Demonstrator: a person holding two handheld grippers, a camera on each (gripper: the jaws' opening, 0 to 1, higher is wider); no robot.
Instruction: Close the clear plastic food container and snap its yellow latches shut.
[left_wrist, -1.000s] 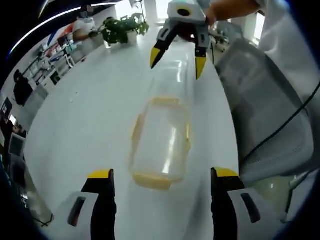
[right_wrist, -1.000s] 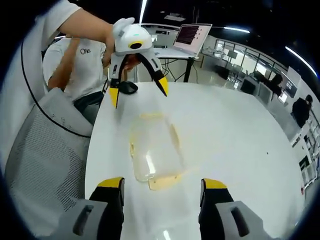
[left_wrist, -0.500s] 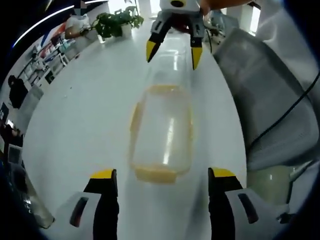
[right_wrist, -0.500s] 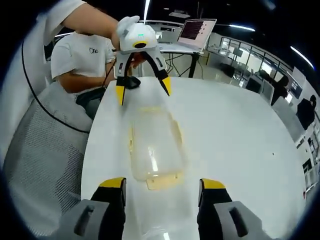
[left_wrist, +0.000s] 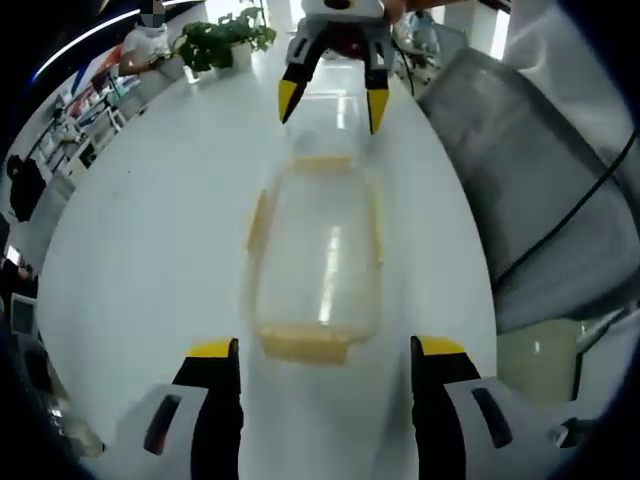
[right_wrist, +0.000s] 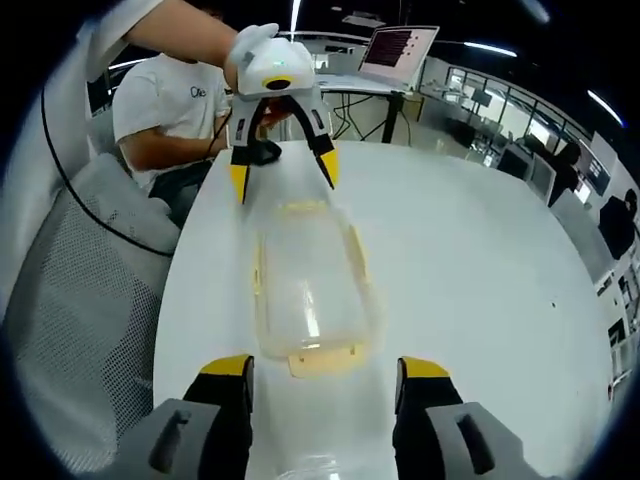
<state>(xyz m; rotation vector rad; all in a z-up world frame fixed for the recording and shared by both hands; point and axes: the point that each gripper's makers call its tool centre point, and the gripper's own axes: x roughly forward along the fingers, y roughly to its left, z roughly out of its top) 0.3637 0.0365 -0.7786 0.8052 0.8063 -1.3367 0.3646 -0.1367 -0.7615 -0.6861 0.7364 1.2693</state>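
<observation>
A long white desk (left_wrist: 150, 250) carries the scene, and a grey mesh chair (left_wrist: 530, 190) is seen drawn up just beside one long edge. In the right gripper view a seated person in a white shirt (right_wrist: 165, 105) is placed beyond the far end of the desk, near an open laptop (right_wrist: 398, 48) on another table. A potted plant (left_wrist: 215, 38) is seen at the far end in the left gripper view.

The clear plastic food container (left_wrist: 318, 262) is laid lengthwise on the desk, nearer the chair-side edge than the middle, with its lid on. Yellow latches (left_wrist: 302, 347) are seen at both short ends and along both long sides; whether they are snapped down cannot be told.

The left gripper (left_wrist: 325, 350) is held wide open over the near end of the container, nothing being gripped. The right gripper (right_wrist: 320, 368) is likewise spread wide and empty at the opposite end, its jaws apart from the plastic.
</observation>
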